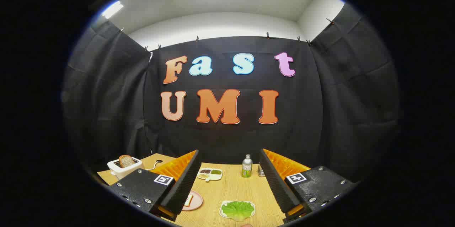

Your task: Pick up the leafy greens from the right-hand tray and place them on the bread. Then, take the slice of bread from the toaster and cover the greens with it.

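**Gripper held wide over a wooden table, lettuce tray between its fingers**

The gripper (229, 184) hangs above a light wooden table (234, 188) with its two fingers spread far apart and nothing between them but open space. It grips nothing.

Down between the fingers, close to the gripper, sits a small white tray (237, 210) with the leafy greens (238, 209) lying flat on it, a single ruffled green leaf. This tray is nearer the right finger than the left.

Beside the left finger is a round pink plate (193, 200) with a slice of bread (188, 200) on it; the finger covers part of both. The plate and the tray of greens are near each other but not touching.

Further back on the left stands a white toaster (125, 167), with a brown slice of toast (126, 161) sticking upright out of its slot. A cord (155, 165) trails on the table just beside it.

Beyond the fingers, toward the back of the table, is a small white divided dish (210, 174) with dark, green and pale contents in separate compartments. To its right stands a small metal bottle (247, 166) with a green label, upright, and just beside that a smaller container (261, 171), partly hidden by the right finger.
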### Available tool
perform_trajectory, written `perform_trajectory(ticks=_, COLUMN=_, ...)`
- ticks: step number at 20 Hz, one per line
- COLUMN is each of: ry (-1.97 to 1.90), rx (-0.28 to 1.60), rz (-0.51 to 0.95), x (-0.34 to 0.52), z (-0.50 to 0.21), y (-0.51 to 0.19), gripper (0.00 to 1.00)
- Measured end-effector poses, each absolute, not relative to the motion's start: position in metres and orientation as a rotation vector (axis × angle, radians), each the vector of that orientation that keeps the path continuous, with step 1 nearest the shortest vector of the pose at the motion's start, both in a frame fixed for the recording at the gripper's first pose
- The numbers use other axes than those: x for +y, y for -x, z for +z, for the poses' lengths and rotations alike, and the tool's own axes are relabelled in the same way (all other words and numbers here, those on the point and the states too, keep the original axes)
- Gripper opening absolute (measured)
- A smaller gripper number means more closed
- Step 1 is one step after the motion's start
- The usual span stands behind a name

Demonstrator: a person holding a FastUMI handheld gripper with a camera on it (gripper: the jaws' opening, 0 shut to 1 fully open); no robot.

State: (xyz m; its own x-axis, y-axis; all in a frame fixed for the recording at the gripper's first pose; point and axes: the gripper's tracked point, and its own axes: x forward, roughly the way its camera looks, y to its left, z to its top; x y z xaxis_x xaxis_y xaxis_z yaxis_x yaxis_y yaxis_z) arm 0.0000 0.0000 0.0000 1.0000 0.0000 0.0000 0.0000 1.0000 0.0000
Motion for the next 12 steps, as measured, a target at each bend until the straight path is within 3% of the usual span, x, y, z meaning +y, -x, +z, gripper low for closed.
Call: perform_trajectory(ticks=12, ry=0.003, rx=-0.029, rz=0.046, x=0.0044, z=0.0031, y=0.0009, gripper=0.99)
